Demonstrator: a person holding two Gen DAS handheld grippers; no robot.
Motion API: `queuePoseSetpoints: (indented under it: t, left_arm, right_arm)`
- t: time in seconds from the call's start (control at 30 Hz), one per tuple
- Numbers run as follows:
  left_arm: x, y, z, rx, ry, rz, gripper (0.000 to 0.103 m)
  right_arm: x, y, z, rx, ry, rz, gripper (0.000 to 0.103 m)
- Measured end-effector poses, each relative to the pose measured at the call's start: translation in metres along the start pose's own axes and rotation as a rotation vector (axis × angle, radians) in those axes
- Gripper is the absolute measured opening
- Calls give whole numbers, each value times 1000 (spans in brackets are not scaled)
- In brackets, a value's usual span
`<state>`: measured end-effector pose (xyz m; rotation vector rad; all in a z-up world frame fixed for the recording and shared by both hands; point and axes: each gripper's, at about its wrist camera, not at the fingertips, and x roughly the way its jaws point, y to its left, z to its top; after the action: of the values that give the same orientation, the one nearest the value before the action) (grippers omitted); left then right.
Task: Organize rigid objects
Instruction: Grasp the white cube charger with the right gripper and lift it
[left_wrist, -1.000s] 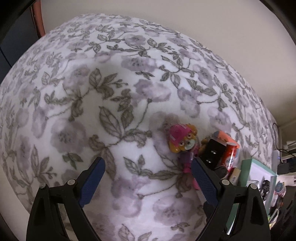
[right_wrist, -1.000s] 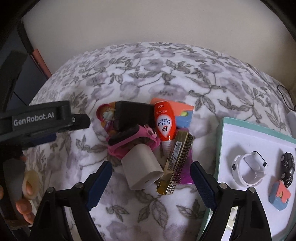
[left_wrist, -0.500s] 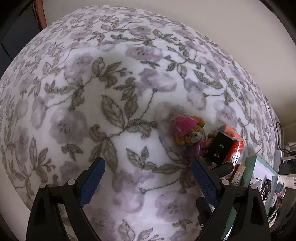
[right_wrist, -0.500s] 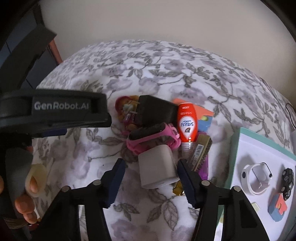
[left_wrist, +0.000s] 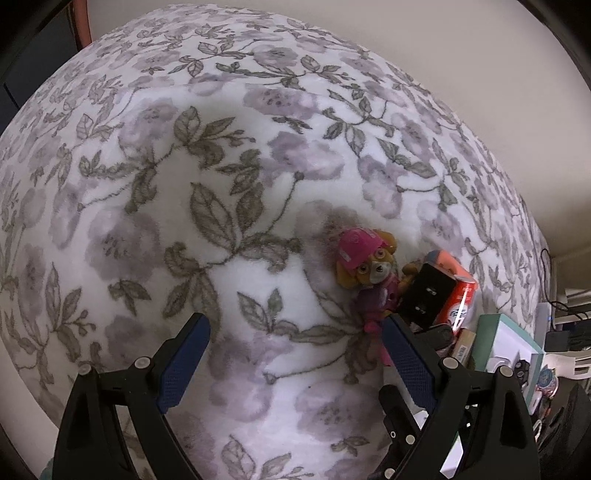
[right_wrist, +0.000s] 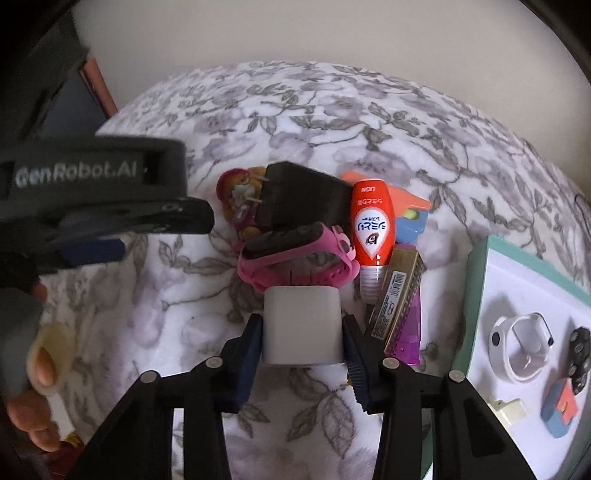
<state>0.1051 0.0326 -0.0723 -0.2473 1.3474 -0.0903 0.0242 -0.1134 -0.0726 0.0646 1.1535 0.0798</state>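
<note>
Left wrist: left gripper (left_wrist: 293, 345) jaws spread wide, nothing between them, hovering over the floral blanket (left_wrist: 207, 155) beside the toy pup figure (left_wrist: 364, 264).

Right wrist: right gripper (right_wrist: 301, 343) closing on the white charger cube (right_wrist: 302, 325), pads at its sides. Pick step; next, lift it clear of the pink watch (right_wrist: 295, 254) and carry it to the tray (right_wrist: 476, 295).

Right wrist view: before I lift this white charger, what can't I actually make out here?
- White charger: its underside and prongs face away; the closing jaws of the right gripper flank it, but pad contact is unclear.
- Toy pup: mostly hidden behind the black adapter.
- Purple item: covered by the gold box.
- Tray: cut off by the right edge.
- Left gripper: open; blurred in the right wrist view.
</note>
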Motion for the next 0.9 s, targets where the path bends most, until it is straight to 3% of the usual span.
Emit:
queuePoseSetpoints:
  t: [0.53, 0.9]
  left_arm:
    - [6, -25, -6, -3, 31, -124, 94]
    - [18, -56, -15, 8, 69, -185, 94]
  right_arm:
    - [-46, -46, 5, 201, -136, 126, 45]
    - [-65, -100, -3, 405, -198, 104, 45]
